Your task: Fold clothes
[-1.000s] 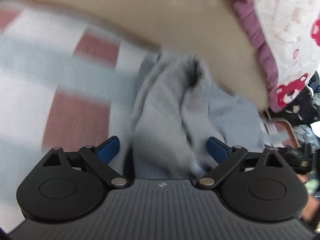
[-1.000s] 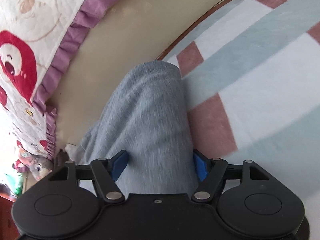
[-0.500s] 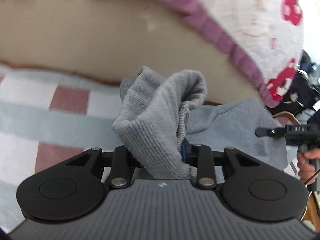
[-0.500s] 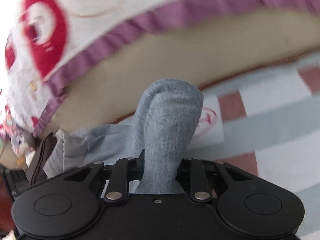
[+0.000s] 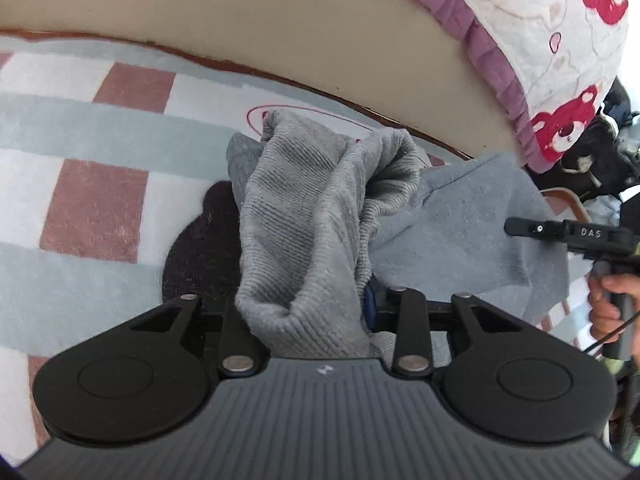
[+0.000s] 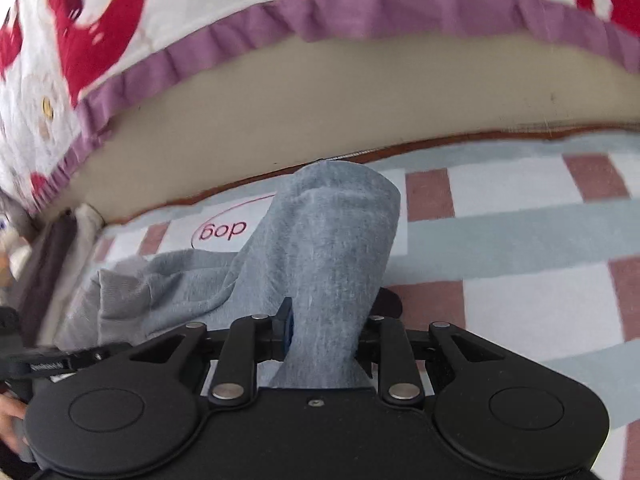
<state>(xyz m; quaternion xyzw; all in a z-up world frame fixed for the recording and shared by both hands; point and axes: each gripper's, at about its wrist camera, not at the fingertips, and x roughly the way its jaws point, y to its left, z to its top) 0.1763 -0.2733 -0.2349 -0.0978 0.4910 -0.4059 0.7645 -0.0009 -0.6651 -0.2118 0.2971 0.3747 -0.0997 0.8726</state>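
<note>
Grey garment (image 5: 304, 216) now pinched and lifted by both claws, spread a second ago.

Soft, even daylight. Left view: sharp; glare washes out the far right edge; a dark shadow on the blanket (image 5: 100, 152) beneath the garment (image 5: 304, 216). Right view: quilt (image 6: 168, 12) motion-blurred along top. Both: strong fisheye bending at edges.
</note>
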